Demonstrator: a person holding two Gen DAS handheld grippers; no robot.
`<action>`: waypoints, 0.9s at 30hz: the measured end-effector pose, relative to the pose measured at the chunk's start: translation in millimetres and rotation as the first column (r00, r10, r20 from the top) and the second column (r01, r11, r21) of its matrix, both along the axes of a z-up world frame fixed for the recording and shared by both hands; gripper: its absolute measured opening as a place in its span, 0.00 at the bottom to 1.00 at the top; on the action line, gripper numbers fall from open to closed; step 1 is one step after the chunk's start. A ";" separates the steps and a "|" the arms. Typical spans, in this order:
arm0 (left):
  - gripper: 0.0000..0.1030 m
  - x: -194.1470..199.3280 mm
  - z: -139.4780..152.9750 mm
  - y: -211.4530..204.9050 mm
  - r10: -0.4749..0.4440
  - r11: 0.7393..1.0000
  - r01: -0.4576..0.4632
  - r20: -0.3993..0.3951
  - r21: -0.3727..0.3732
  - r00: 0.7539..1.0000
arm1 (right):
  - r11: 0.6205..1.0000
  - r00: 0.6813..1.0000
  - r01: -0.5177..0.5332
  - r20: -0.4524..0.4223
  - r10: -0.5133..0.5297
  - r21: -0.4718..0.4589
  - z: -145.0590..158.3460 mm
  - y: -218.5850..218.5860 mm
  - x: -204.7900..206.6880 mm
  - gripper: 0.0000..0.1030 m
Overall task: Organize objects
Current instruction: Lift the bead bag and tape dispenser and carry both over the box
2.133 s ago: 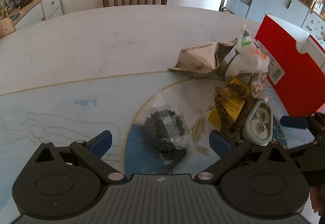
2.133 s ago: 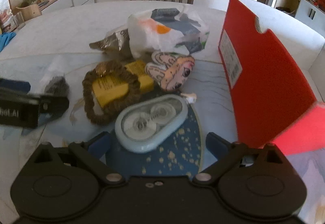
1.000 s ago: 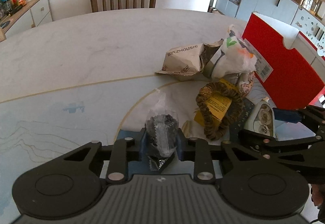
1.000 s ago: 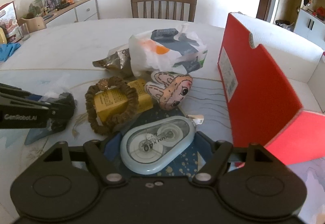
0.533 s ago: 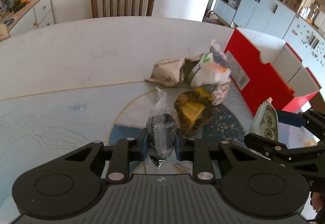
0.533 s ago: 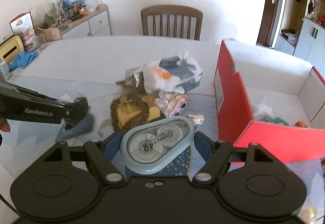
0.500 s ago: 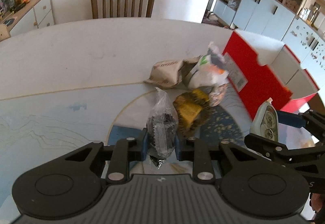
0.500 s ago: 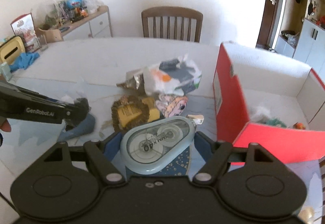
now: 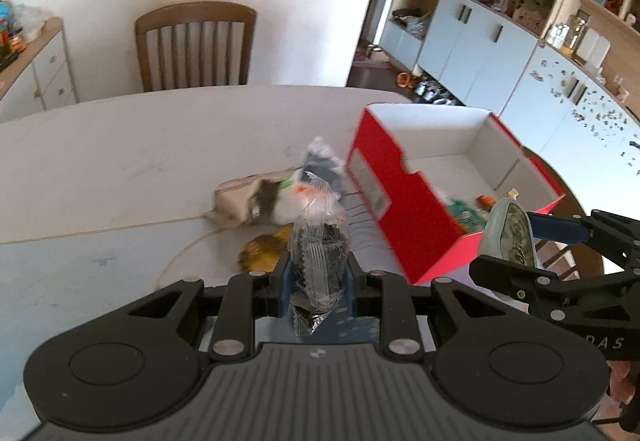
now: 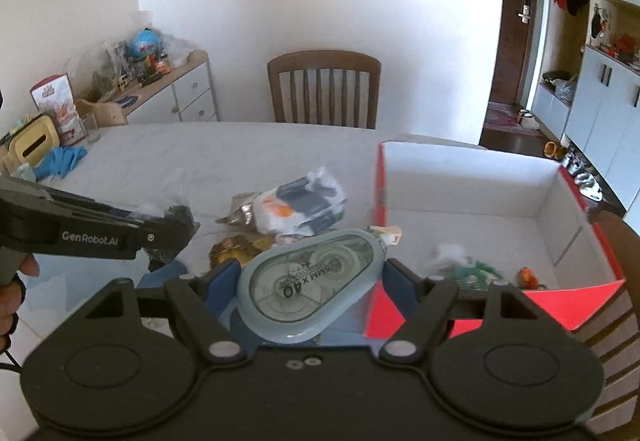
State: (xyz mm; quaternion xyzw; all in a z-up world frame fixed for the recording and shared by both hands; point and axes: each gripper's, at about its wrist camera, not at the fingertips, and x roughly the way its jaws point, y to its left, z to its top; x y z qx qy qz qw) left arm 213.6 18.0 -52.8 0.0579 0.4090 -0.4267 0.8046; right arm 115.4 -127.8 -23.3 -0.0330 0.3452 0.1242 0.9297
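Left wrist view: the left gripper (image 9: 318, 277) is clamped narrow on a small clear packet of dark pieces (image 9: 319, 247), which stands upright between the blue pads with its crimped top above them and a loose tail hanging below. The red box (image 9: 404, 209) lies ahead and to the right of this gripper, open side up, with a few small things already on its white floor. Directly ahead and below, on the bench (image 9: 120, 161), sit the leftover wrappers and bags (image 9: 276, 197). The right gripper enters from the right edge, carrying its load over the box's near corner.

To do this step well, I would judge the packet needs to travel right and forward until it is clearly past the box's near red wall before the pads part; the hanging tail could catch that wall if carried too low.

Right wrist view: the right gripper (image 10: 312, 281) holds a pale blue correction-tape dispenser (image 10: 310, 283) flat across its width, jaws fairly wide and pressing on its two sides. The red box (image 10: 472, 201) opens just ahead and to the right, its near wall touching the view of the right pad. The left gripper (image 10: 176, 229) comes in from the left, near but apart.

Since both loads head for one box, staggering the drops would likely avoid the grippers colliding; the dispenser should go in level.
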 end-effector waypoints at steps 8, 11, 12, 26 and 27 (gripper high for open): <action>0.24 -24.6 16.8 -46.9 -0.057 0.998 0.057 0.016 -0.013 0.998 | 0.999 1.000 0.024 0.020 -0.024 -0.022 19.3 -47.3 -0.9 0.74; 0.24 -34.3 20.0 -68.4 -0.071 0.997 0.072 0.017 -0.011 0.997 | 0.999 0.999 0.030 0.018 -0.029 -0.032 22.5 -68.5 2.3 0.74; 0.24 -37.5 21.4 -76.8 -0.078 0.997 0.079 0.019 -0.011 0.997 | 0.999 0.999 0.033 0.018 -0.033 -0.035 23.3 -73.8 3.5 0.74; 0.24 -61.1 16.9 -182.2 -0.098 0.994 0.095 0.053 0.057 0.994 | 0.999 1.000 0.029 0.002 -0.029 -0.032 12.0 -152.1 44.9 0.74; 0.24 -60.3 15.7 -189.3 -0.094 0.994 0.091 0.052 0.065 0.994 | 0.999 1.000 0.027 0.001 -0.027 -0.034 10.5 -155.5 48.1 0.74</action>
